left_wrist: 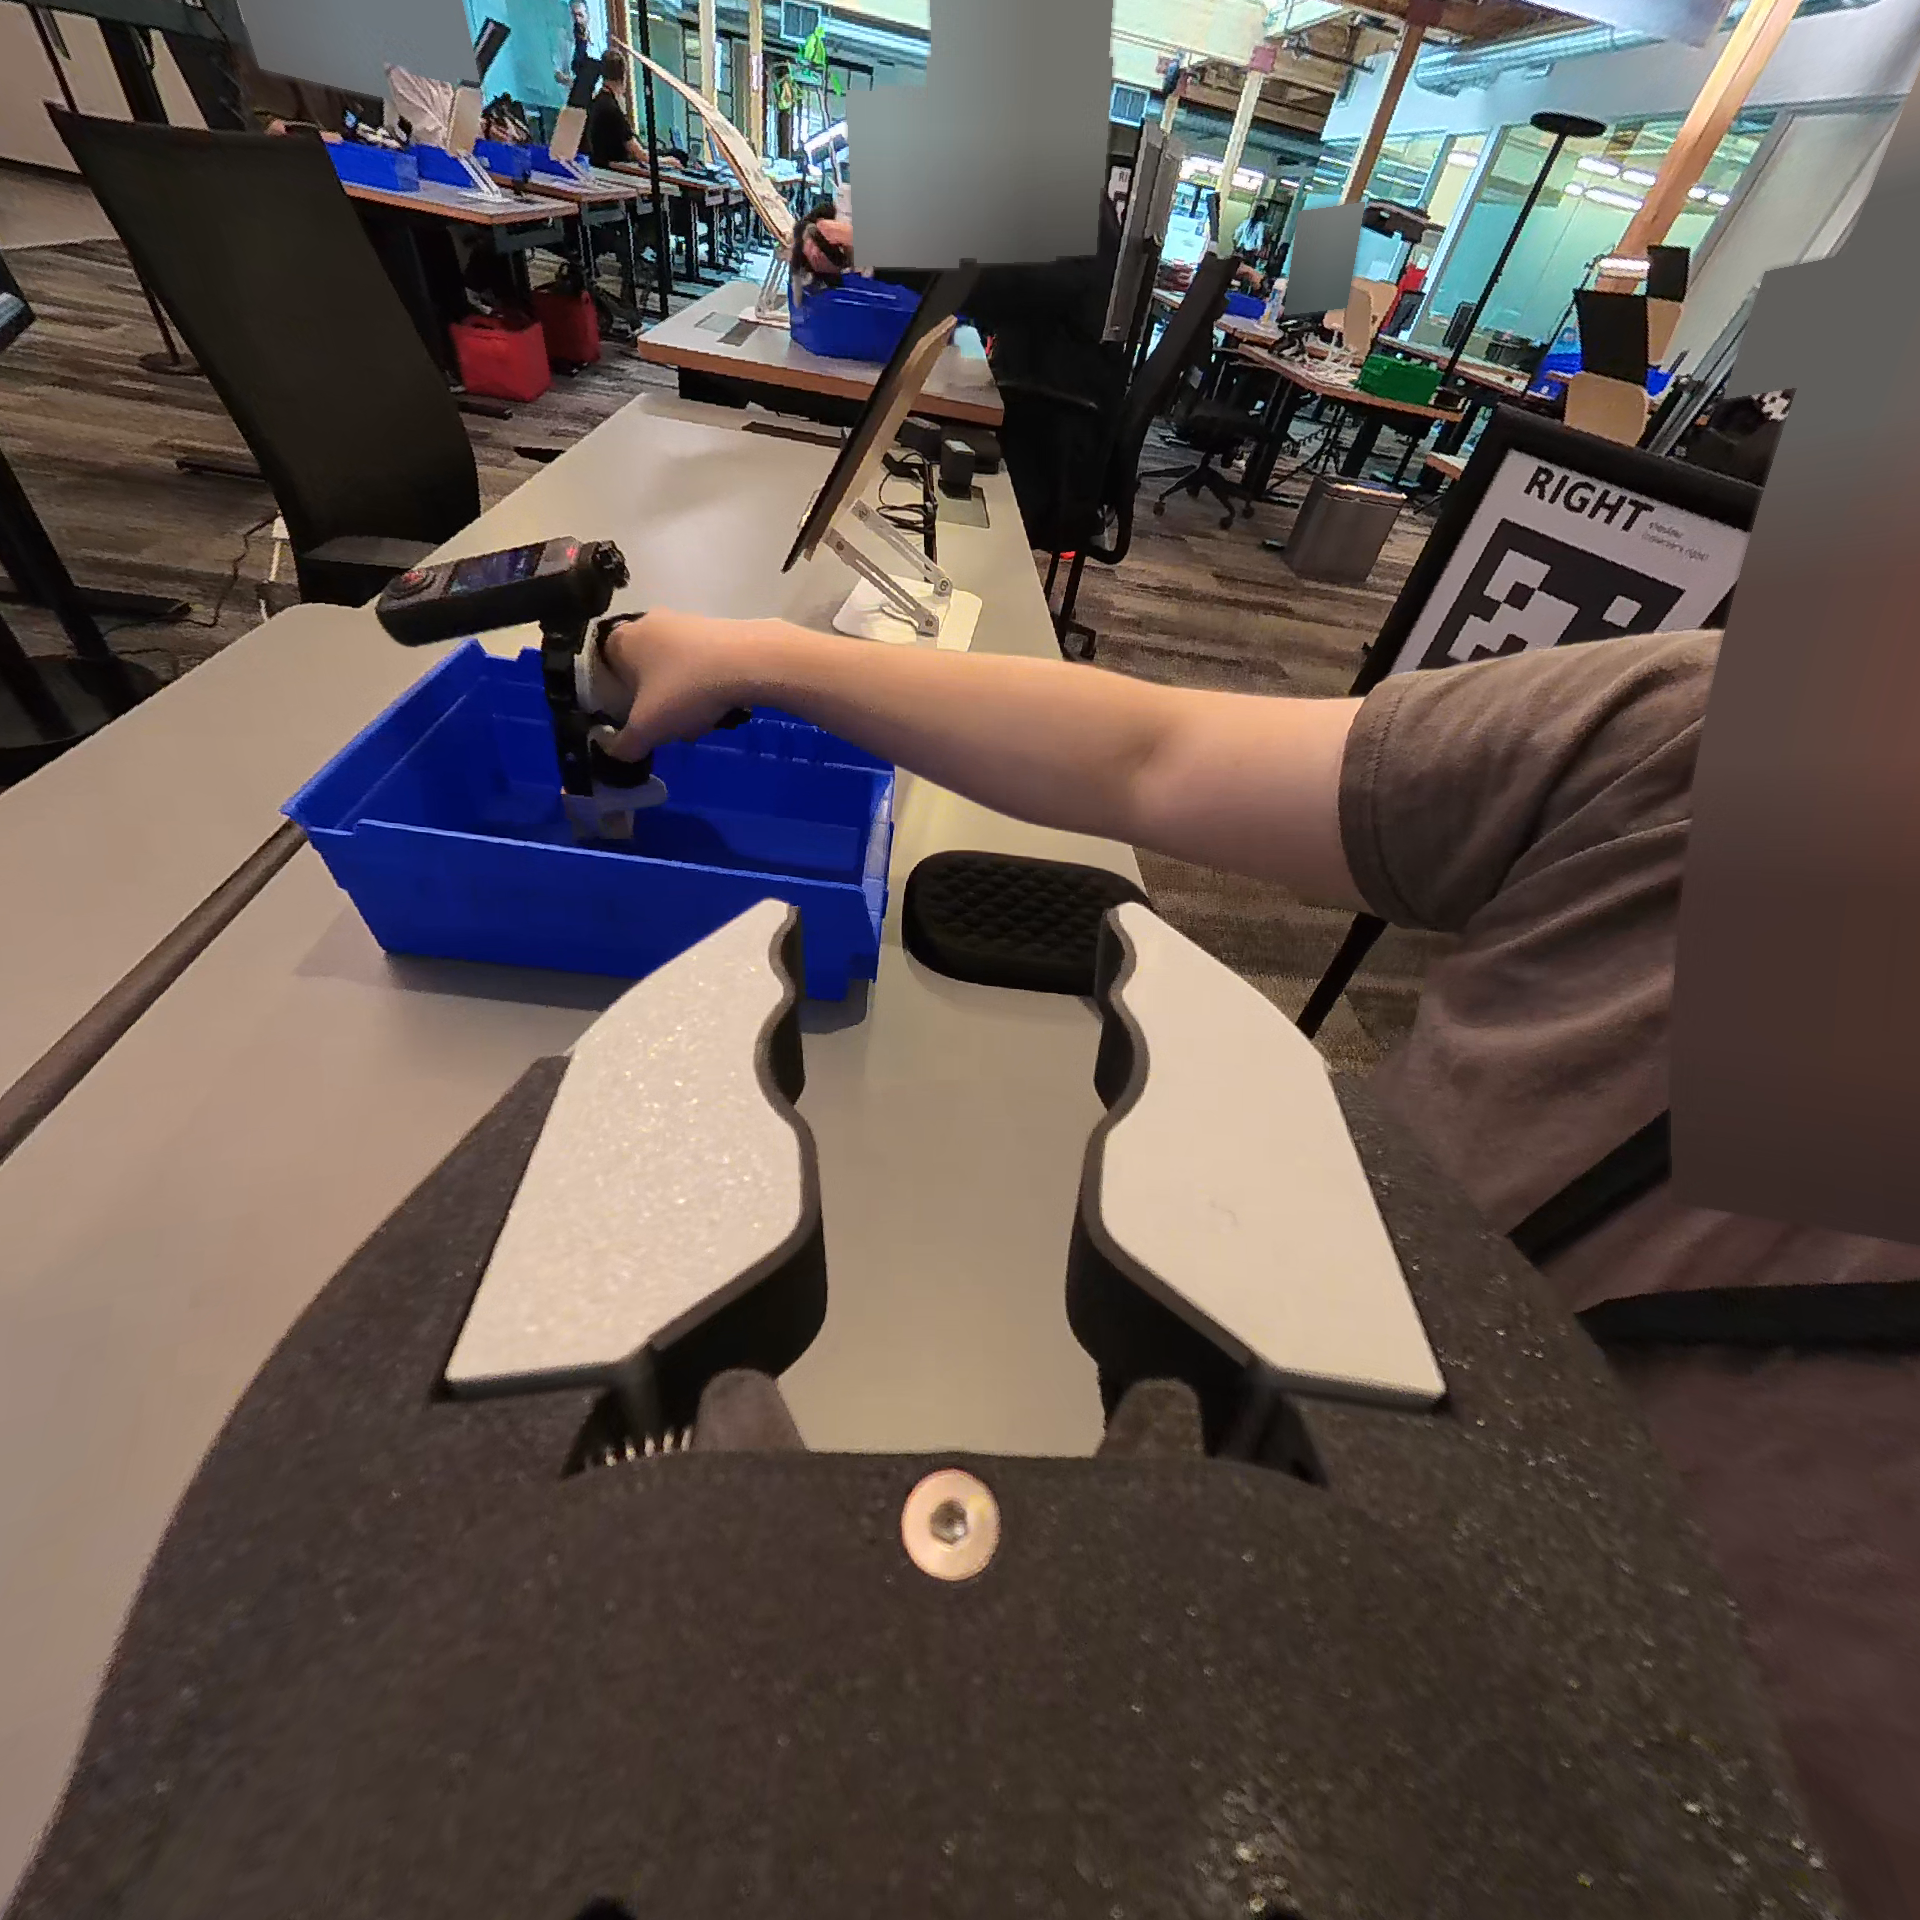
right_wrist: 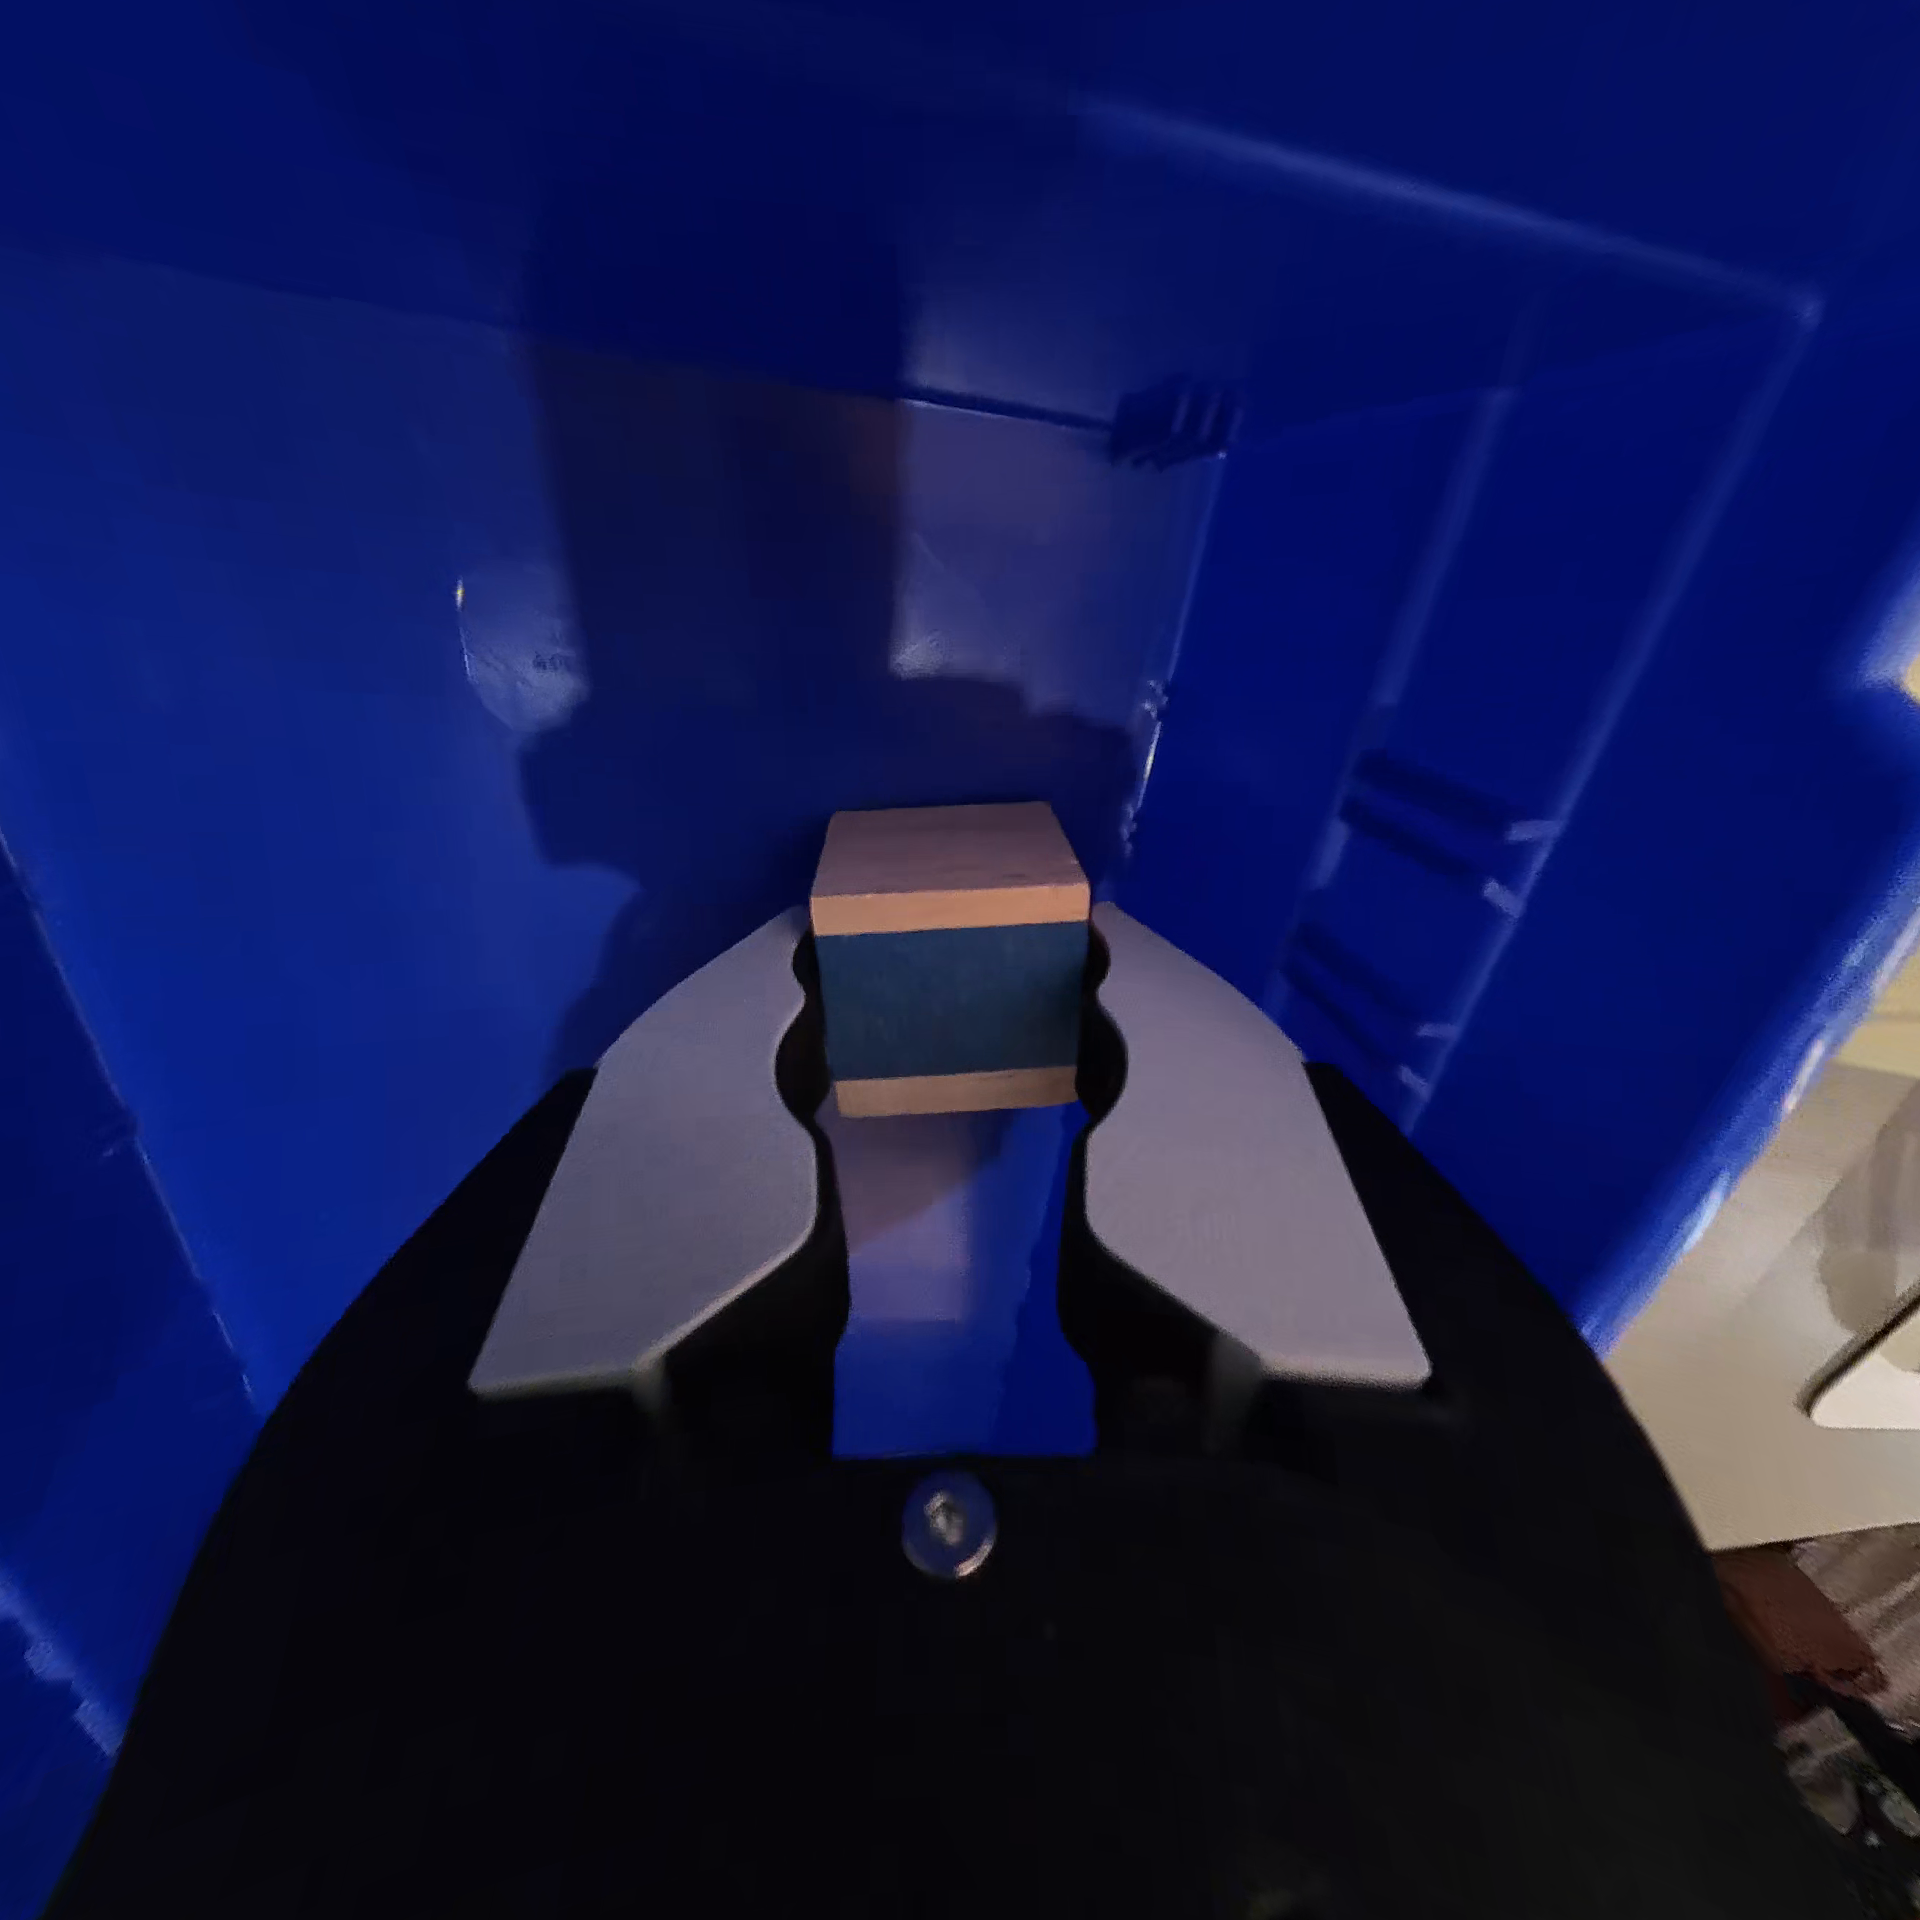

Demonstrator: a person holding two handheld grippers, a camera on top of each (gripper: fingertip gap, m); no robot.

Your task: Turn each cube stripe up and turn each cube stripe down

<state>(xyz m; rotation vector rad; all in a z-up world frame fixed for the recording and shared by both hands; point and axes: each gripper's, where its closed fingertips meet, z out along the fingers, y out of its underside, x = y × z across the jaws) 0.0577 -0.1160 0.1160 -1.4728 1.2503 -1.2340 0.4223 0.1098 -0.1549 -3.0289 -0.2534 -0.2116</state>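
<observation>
While inside blue bin (right_wrist: 312,727) | cube (right_wrist: 951,987) between right claw (right_wrist: 951,1013) tips

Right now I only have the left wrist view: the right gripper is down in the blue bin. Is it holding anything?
Observer: Yes, a wooden cube sits between the right gripper's fingertips, apparently clamped.
Operator: Which way does the stripe face?
Observer: The dark blue stripe faces the camera; the face beyond it is plain wood.
Operator: Any other cubes in the bin?
Observer: None show in the right wrist view, only the blue bin's walls and floor.
</observation>
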